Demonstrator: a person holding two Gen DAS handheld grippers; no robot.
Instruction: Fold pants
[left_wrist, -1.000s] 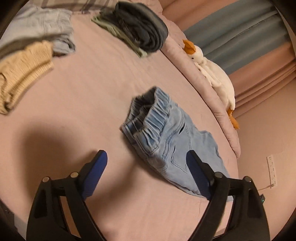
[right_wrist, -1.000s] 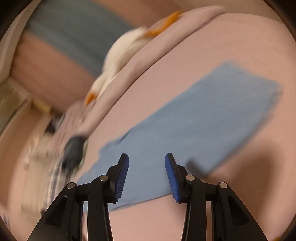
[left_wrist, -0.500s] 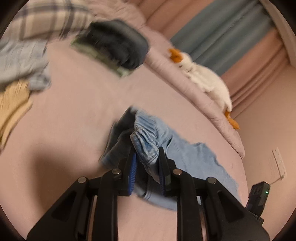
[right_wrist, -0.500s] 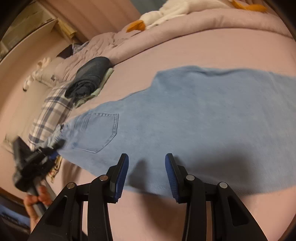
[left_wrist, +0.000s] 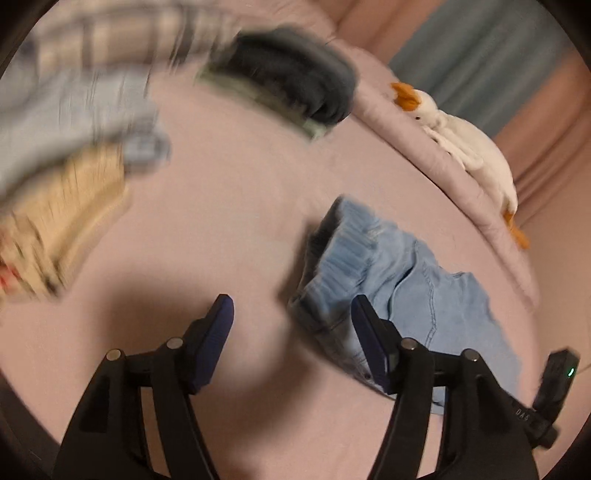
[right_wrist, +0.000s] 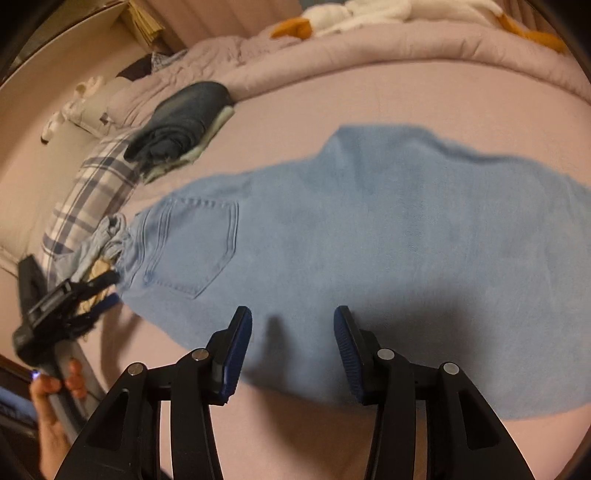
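Light blue denim pants (right_wrist: 362, 236) lie spread flat on the pink bed, back pocket up, waistband toward the left. In the left wrist view the pants (left_wrist: 402, 291) show their elastic waistband bunched up. My left gripper (left_wrist: 291, 325) is open and empty, its right finger just at the waistband edge; it also shows in the right wrist view (right_wrist: 74, 299) at the waistband. My right gripper (right_wrist: 291, 343) is open and empty, hovering over the near edge of the pants' middle.
A dark folded garment (right_wrist: 181, 118) on a pale green one lies at the back. A plaid cloth (right_wrist: 92, 192), a beige knit (left_wrist: 55, 221) and a grey-blue garment (left_wrist: 81, 122) lie to the left. A white goose toy (left_wrist: 465, 147) rests on the rolled blanket (right_wrist: 406, 66).
My left gripper was shut on the waistband half a second ago; now it has opened, let go and drawn back. The right gripper stays open over the pants.
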